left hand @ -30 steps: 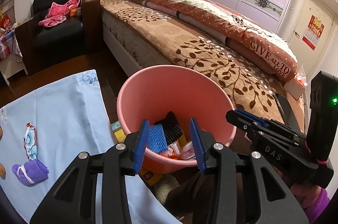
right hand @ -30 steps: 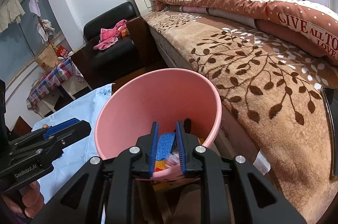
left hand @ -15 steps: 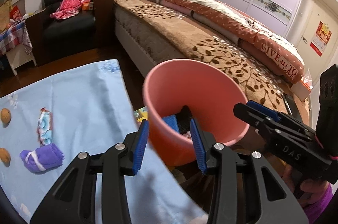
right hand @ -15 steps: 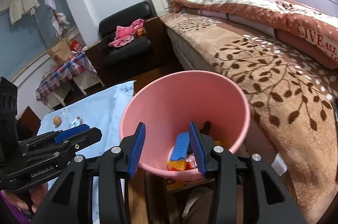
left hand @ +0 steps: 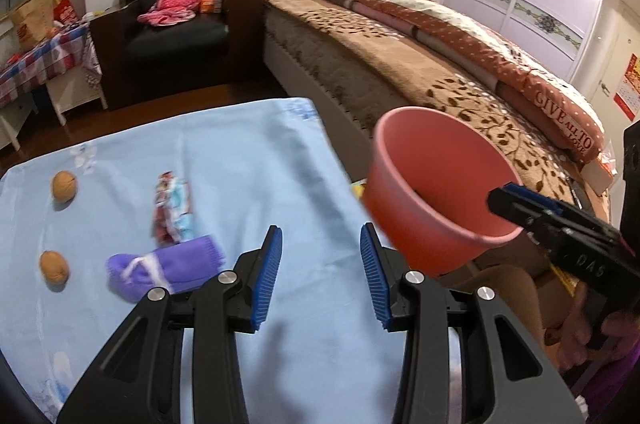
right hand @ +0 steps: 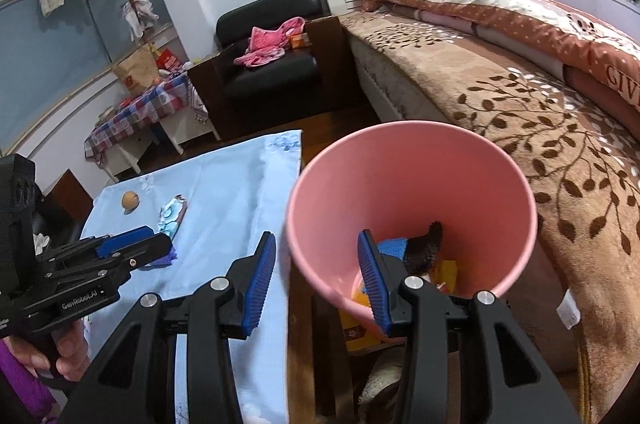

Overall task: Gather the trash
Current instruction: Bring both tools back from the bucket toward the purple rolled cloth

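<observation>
Pink bin [right hand: 408, 184]; pale blue cloth [left hand: 248, 160]; purple sock [left hand: 168, 268].

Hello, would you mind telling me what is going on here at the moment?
A person is clearing trash from a blue cloth into a pink bin beside the bed. The right gripper, jaws just opened and empty, sits at the bin's rim. The left gripper is open over the cloth, where a wrapper, purple sock and two walnuts lie.

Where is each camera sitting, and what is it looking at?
Left wrist: rides the left gripper, looking down over the blue cloth with wrapper, purple sock and walnuts; a hand holds the right gripper.
Right wrist: rides the right gripper, looking into the pink bin; a hand holds the left gripper.
Shared: bin, cloth, bed, armchair.
</observation>
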{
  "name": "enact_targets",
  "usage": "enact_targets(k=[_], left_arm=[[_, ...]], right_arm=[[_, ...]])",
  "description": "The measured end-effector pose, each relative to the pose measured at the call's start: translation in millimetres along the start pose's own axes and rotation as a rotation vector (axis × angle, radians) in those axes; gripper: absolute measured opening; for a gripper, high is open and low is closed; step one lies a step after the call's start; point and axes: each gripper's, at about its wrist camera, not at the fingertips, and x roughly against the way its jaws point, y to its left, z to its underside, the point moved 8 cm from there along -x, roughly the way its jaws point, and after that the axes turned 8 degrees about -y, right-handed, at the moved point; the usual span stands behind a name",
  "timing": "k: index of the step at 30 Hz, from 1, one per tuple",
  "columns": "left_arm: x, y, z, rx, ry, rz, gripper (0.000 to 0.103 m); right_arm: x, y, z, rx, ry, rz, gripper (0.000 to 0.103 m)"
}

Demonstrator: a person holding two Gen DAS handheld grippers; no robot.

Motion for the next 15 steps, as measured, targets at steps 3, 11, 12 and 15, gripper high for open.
enact_targets(k=[3,11,12,15], left_arm=[[5,20,4,0.012,0.005,-0.021,0.041],[15,67,12,0.012,0.019,-0.071,0.041],[17,74,13,0.011,0.022,-0.08,0.041],[21,92,16,0.012,0.027,-0.098,0.041]], right_arm=[[-3,9,3,0.01,0.012,-0.011,0.042],[-16,37,11,0.037,0.055,-0.051,0.042],[-18,41,13,0.042,0.06,-0.056,0.042],[-22,51,16,0.058,0.073,-0.066,0.042]])
